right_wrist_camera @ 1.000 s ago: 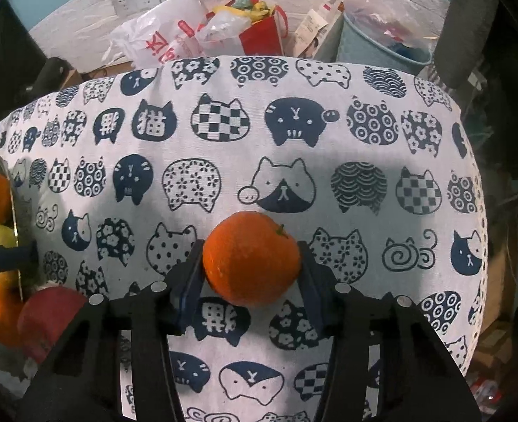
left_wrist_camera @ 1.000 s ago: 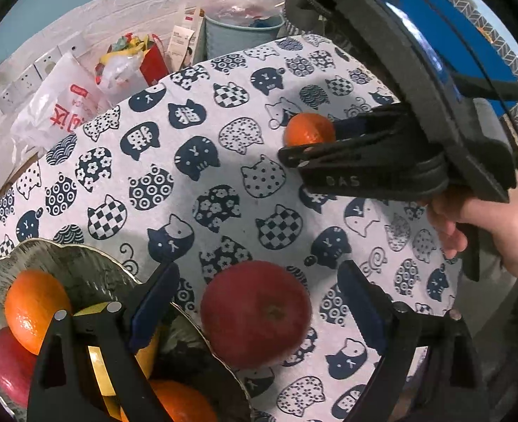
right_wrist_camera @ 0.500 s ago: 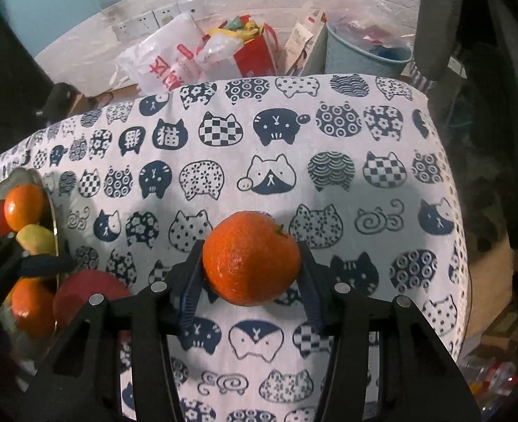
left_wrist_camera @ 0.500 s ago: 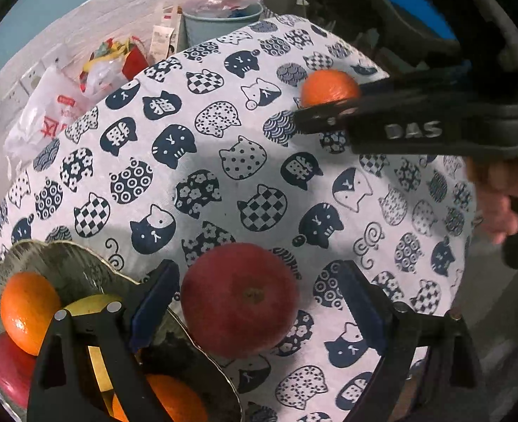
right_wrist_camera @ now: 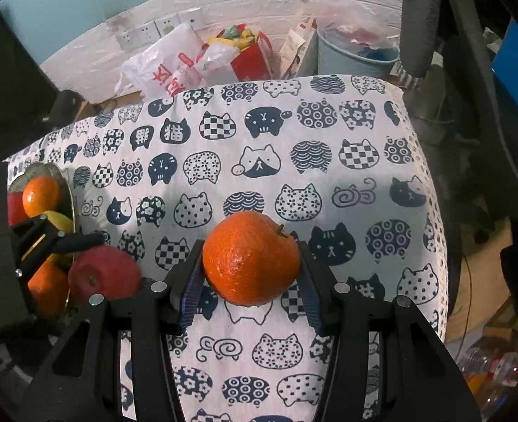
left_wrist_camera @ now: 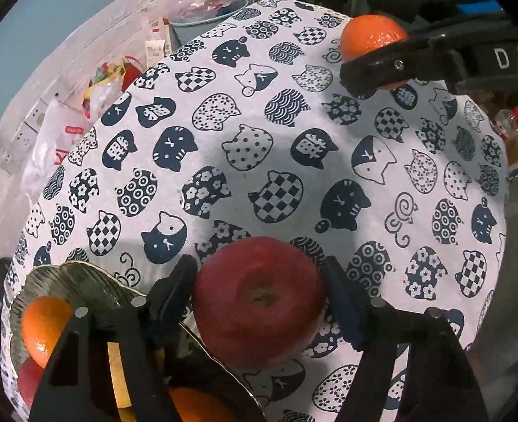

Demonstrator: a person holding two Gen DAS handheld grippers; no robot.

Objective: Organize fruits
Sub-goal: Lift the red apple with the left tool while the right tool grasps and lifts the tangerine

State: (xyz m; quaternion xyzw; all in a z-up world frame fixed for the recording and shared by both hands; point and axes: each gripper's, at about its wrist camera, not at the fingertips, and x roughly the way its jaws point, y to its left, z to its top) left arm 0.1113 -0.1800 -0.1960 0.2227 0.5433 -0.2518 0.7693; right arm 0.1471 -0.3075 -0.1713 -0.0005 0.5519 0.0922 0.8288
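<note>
My left gripper [left_wrist_camera: 259, 292] is shut on a red apple [left_wrist_camera: 259, 299], held above the cat-print tablecloth [left_wrist_camera: 259, 161] beside the silver fruit bowl [left_wrist_camera: 79, 277]. The bowl holds oranges [left_wrist_camera: 44, 323], a yellow fruit and another red apple. My right gripper [right_wrist_camera: 251, 270] is shut on an orange [right_wrist_camera: 251, 256], lifted above the cloth's middle. In the right wrist view the red apple [right_wrist_camera: 104, 274] and bowl [right_wrist_camera: 65, 183] sit at the left. In the left wrist view the held orange [left_wrist_camera: 371, 38] shows at upper right.
Beyond the table's far edge stand a white plastic bag [right_wrist_camera: 167, 66], a red bag [right_wrist_camera: 248, 59], a blue bin [right_wrist_camera: 353, 56] and wall sockets [right_wrist_camera: 160, 28]. A chair [right_wrist_camera: 469, 70] stands at the right.
Both grippers have risen from the table, so it looks smaller. The right gripper lifted the orange up. The left jaws closed onto the red apple.
</note>
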